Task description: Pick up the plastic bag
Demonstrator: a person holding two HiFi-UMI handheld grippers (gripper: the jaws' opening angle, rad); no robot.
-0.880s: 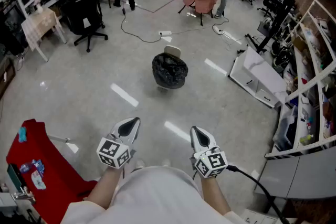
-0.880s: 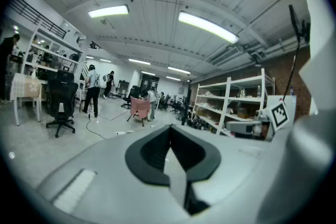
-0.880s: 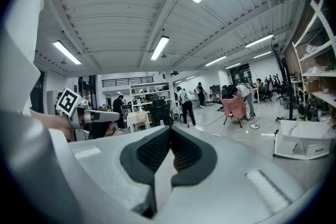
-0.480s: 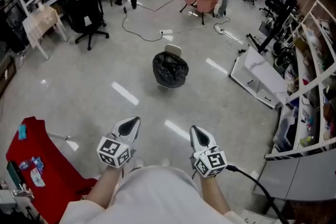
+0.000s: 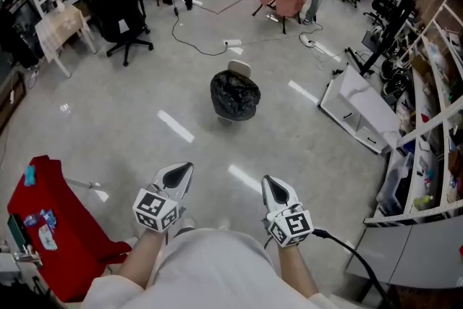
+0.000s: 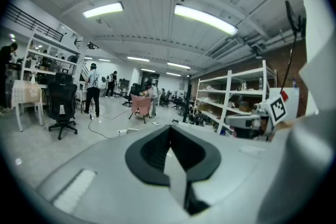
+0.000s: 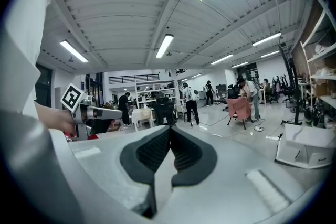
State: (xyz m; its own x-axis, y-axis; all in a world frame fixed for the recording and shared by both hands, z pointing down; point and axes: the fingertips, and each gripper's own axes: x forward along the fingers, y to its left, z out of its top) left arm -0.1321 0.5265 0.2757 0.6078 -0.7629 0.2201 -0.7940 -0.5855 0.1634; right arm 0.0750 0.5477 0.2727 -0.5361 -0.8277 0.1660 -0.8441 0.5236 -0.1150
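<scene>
On the wide floor [image 5: 108, 119] ahead of us, the bag [image 5: 234, 95] sits by itself. It is black, rounded and crinkled, and well apart from both claws. A pale object stands just behind it that we cannot identify. The whole approach is yet to be made, so that is our first risk. The floor is glossy and we look steeply down, so a hurried step may carry us too far or into the bag.

The red surface [image 5: 54, 228] lies near our left side, and a wide swing of the left arm may catch its cloth.

The bag looks full and may line a bin; we cannot tell. If it does, a pull at one fold may drag the bin over or tear the thin film. A pinch on the smooth bulge may simply slip off.

The floor cable [image 5: 189, 47] runs beyond the bag toward a power strip [image 5: 231, 44], so overshooting puts our feet near it. The cord [image 5: 347, 250] trailing from the right claw may snag behind us as we walk.

The left claw [image 5: 181, 170] and right claw [image 5: 271, 184] are held near our waist, both clenched with nothing between the jaws. If they arrive that way they only shove the bag, so they need to part first.
</scene>
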